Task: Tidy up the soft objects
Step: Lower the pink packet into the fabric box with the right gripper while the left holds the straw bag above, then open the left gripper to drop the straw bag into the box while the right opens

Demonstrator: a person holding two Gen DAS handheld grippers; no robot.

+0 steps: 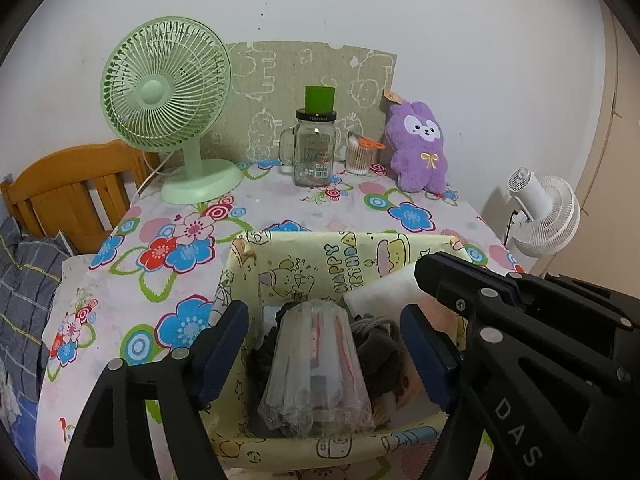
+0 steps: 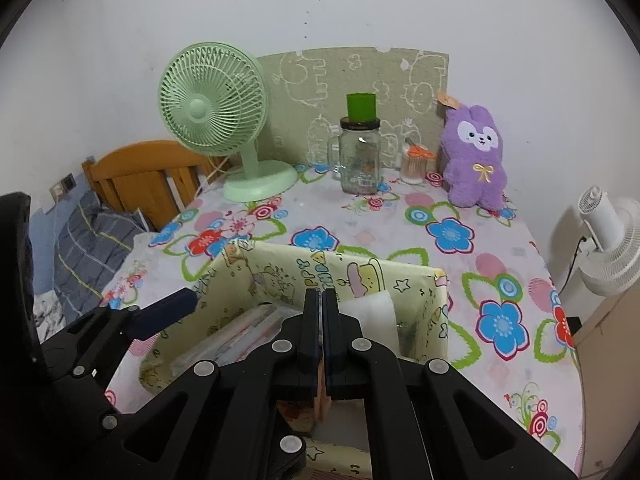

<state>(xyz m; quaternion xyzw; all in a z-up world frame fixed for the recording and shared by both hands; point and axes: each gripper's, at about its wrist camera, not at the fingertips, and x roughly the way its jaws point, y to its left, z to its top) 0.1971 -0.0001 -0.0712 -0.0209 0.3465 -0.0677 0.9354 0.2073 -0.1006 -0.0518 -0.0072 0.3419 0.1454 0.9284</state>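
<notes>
A yellow cartoon-print box (image 1: pixel 320 264) (image 2: pixel 276 276) stands on the floral tablecloth near the front. In it lie a clear air-cushion pack (image 1: pixel 316 372), dark brown cloth pieces (image 1: pixel 378 354) and a white foam block (image 1: pixel 380 286) (image 2: pixel 374 312). My left gripper (image 1: pixel 324 312) is open; its blue pads stand either side of the air-cushion pack without pressing it. My right gripper (image 2: pixel 322 298) is shut, its tips over the box beside the foam block; a thin pinkish strip shows low between its fingers. A purple plush toy (image 1: pixel 420 148) (image 2: pixel 476 160) sits upright at the table's back right.
A green desk fan (image 1: pixel 168 92) stands at the back left. A glass jar (image 1: pixel 314 152) topped by a green cup and a cotton-swab pot (image 1: pixel 360 158) are at the back middle. A wooden headboard (image 1: pixel 68 184) and bedding lie left; a white fan (image 1: pixel 544 212) is right.
</notes>
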